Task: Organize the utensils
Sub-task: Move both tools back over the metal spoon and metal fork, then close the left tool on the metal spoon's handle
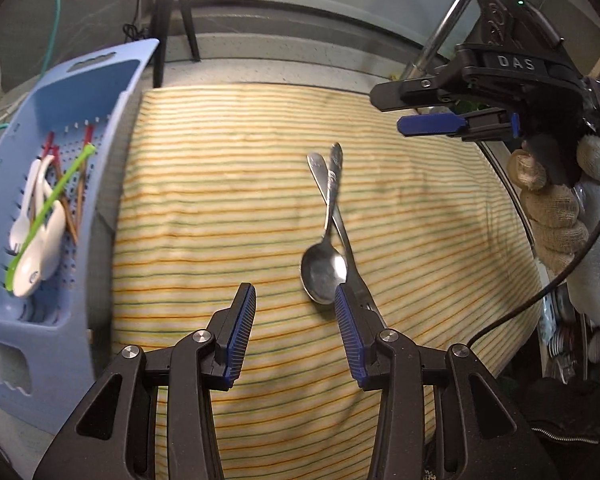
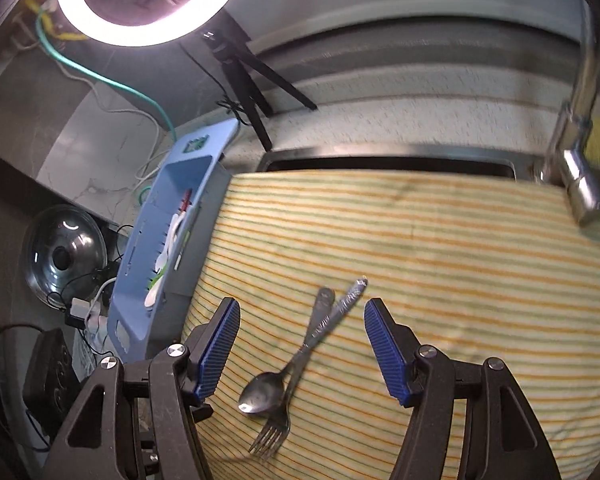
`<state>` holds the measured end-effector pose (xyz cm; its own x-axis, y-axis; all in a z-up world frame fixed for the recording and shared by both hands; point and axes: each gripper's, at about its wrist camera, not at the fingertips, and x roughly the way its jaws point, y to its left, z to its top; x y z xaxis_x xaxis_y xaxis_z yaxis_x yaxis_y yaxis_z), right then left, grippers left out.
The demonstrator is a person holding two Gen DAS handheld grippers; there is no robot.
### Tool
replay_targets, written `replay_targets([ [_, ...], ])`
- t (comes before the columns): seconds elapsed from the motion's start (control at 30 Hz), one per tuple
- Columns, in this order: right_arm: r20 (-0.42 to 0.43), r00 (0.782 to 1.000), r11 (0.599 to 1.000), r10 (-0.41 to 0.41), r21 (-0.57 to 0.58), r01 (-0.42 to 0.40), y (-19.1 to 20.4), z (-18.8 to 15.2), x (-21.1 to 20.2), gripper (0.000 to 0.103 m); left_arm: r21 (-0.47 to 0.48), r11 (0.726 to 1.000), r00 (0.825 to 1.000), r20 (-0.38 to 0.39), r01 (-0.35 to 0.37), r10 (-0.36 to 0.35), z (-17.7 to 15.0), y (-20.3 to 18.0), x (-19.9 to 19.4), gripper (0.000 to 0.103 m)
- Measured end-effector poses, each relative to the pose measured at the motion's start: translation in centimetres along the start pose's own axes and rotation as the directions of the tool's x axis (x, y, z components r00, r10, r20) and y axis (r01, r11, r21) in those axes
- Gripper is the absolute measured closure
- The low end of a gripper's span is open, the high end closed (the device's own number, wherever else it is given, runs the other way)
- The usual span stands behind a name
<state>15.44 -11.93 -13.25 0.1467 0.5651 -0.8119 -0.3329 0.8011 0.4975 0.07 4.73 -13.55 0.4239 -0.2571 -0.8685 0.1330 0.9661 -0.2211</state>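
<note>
A metal spoon (image 1: 323, 268) and a metal fork (image 1: 318, 168) lie crossed on the striped cloth (image 1: 220, 200). My left gripper (image 1: 296, 312) is open and empty, with its right finger just beside the spoon's bowl. My right gripper (image 1: 388, 108) shows at the upper right, above the cloth, open. In the right wrist view the spoon (image 2: 262, 394) and fork (image 2: 274, 432) lie between and below my open right gripper (image 2: 302, 344). A blue basket (image 1: 44, 320) on the left holds white spoons (image 1: 36, 256), a green stick and chopsticks.
A faucet (image 2: 580, 168) stands at the right of the sink edge (image 2: 380, 160). A tripod (image 1: 172, 20) and ring light (image 2: 148, 0) stand behind. A pot lid (image 2: 64, 256) and cables lie left of the basket (image 2: 168, 240).
</note>
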Motion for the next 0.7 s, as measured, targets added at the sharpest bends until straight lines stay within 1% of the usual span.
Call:
replay_targets([
  [0.03, -0.013, 1.000, 1.000, 0.007, 0.026, -0.006, -0.6, -0.2, 0.5, 0.043, 0.001, 1.000, 1.000, -0.006, 0.001, -0.001, 0.0, 0.0, 0.3, 0.063],
  [0.1, -0.036, 0.999, 0.998, 0.021, 0.058, -0.018, -1.2, -0.5, 1.4, 0.051, 0.005, 1.000, 1.000, -0.014, -0.003, 0.003, -0.1, -0.2, 0.7, 0.063],
  [0.23, -0.072, 0.997, 0.996, 0.027, 0.088, -0.020, -1.9, -0.8, 3.1, 0.055, 0.004, 1.000, 0.999, -0.032, -0.003, 0.003, -0.1, -0.4, 1.6, 0.063],
  [0.3, -0.085, 0.996, 0.994, 0.030, 0.103, -0.021, -2.2, -0.9, 3.7, 0.061, 0.009, 1.000, 0.999, -0.039, -0.003, 0.003, -0.2, -0.3, 1.9, 0.063],
  [0.47, -0.116, 0.992, 0.989, 0.045, 0.143, -0.028, -2.7, -1.0, 5.0, 0.068, 0.044, 0.999, 0.999, -0.048, -0.010, 0.013, 0.2, -1.2, 2.8, 0.063],
  [0.7, -0.141, 0.987, 0.983, 0.077, 0.175, -0.052, -2.9, -1.1, 6.2, 0.075, 0.095, 0.995, 0.997, -0.058, -0.042, 0.048, 0.5, -2.2, 3.9, 0.063],
])
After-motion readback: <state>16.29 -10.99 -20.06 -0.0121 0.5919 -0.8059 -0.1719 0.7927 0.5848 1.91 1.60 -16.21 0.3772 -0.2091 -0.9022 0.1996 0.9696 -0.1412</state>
